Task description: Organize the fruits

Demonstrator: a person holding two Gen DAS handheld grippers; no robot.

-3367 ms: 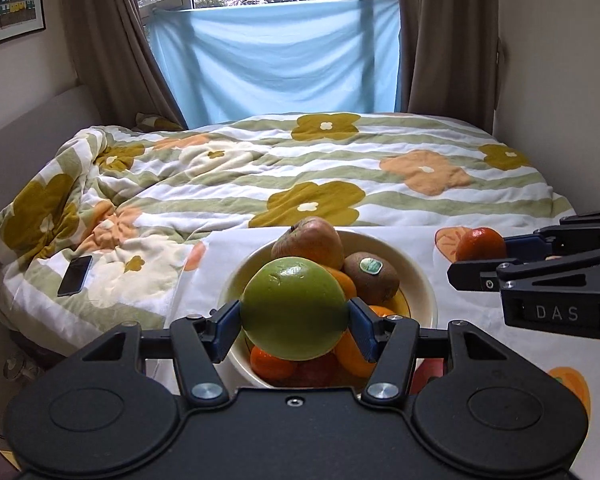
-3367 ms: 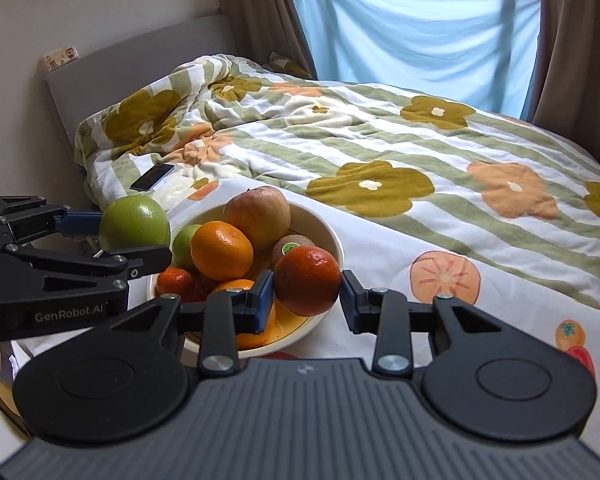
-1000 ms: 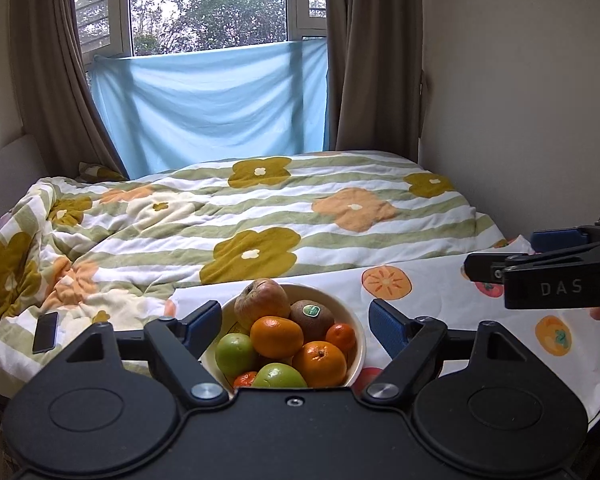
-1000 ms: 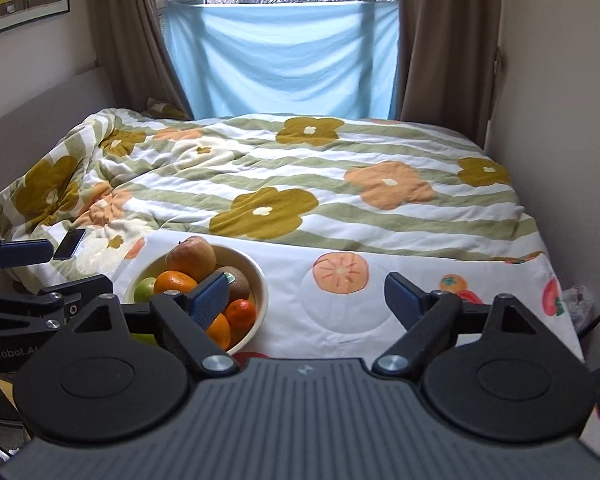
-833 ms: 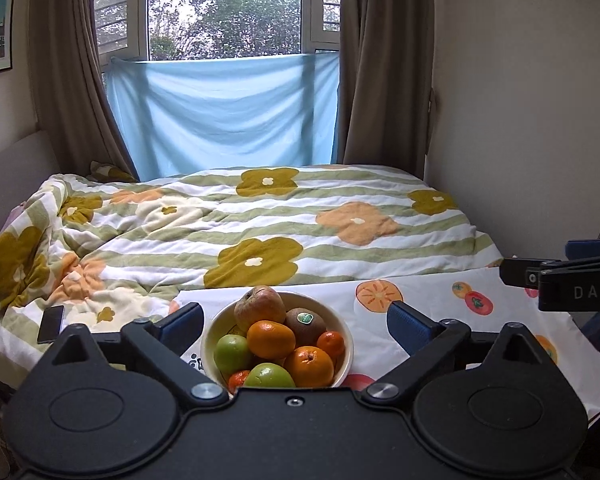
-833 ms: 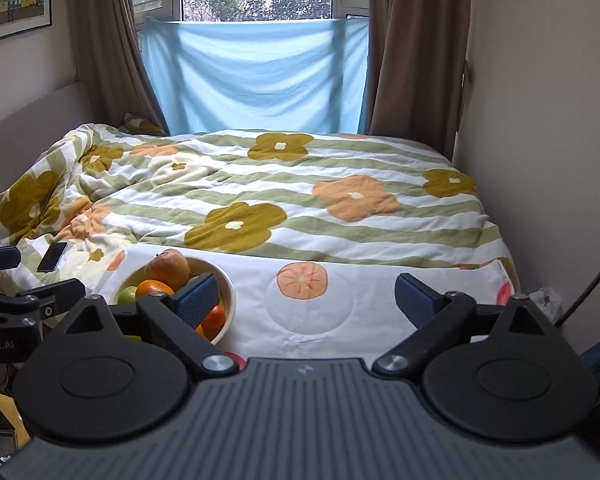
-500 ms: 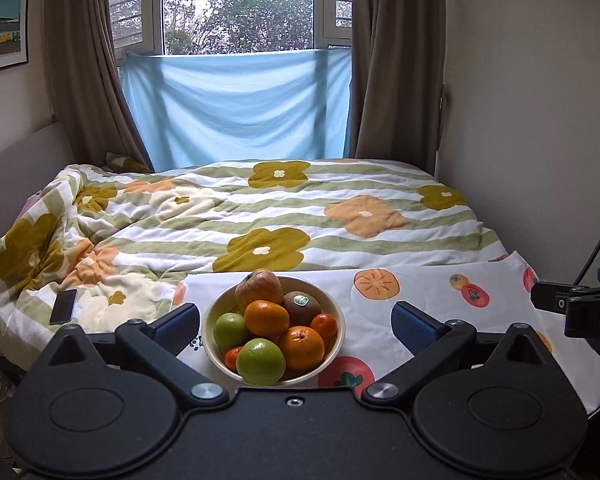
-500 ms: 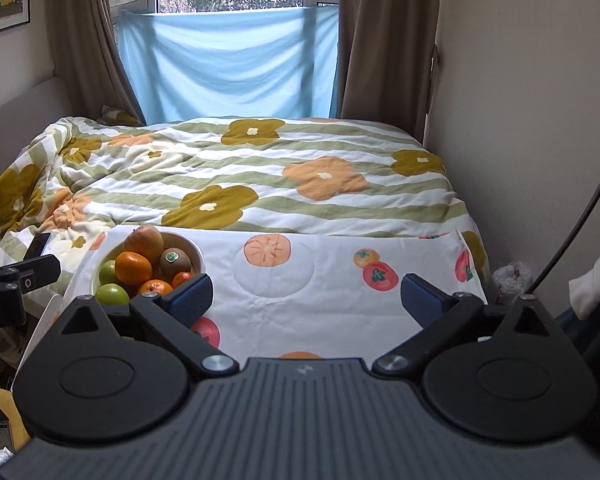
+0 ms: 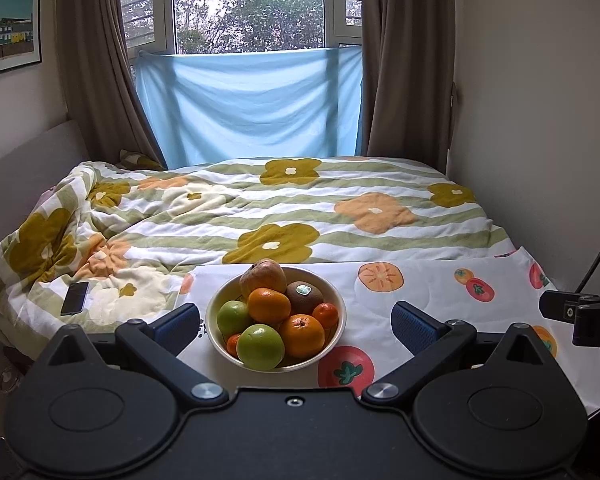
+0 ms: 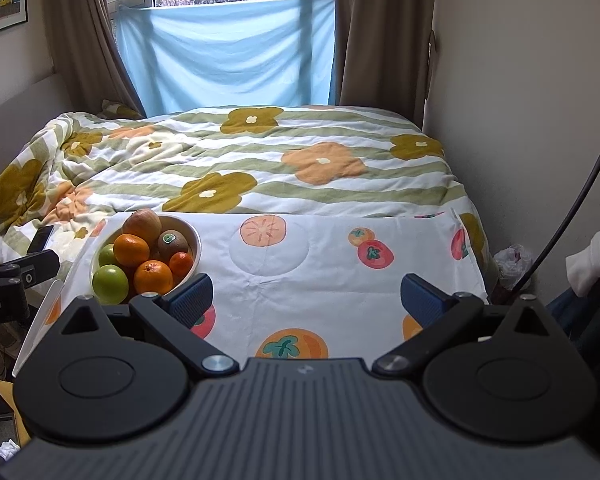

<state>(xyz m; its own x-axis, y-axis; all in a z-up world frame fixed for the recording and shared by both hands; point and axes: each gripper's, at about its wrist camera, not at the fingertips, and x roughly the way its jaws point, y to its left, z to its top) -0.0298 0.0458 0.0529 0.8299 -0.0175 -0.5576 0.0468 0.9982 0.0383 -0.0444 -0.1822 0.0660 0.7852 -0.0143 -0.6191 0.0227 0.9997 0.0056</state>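
A cream bowl (image 9: 338, 304) stands on a white fruit-print cloth (image 9: 428, 292) at the foot of the bed; it also shows in the right wrist view (image 10: 194, 236). It holds a reddish apple (image 9: 263, 276), a kiwi (image 9: 304, 297), green apples (image 9: 260, 346), oranges (image 9: 302, 336) and small tangerines (image 9: 326, 315). My left gripper (image 9: 296, 326) is open and empty, held back from the bowl. My right gripper (image 10: 306, 298) is open and empty, to the right of the bowl over the cloth.
A flowered quilt (image 9: 284, 216) covers the bed behind the cloth. A phone (image 9: 75, 298) lies on the quilt at the left. A wall (image 10: 520, 120) runs along the right side. A dark cable (image 10: 568, 216) hangs at the right, near a white sleeve (image 10: 592, 256).
Both grippers let go of their fruit, the green apple and the orange now in the bowl. Both opened wide and drew back and up from the bowl.
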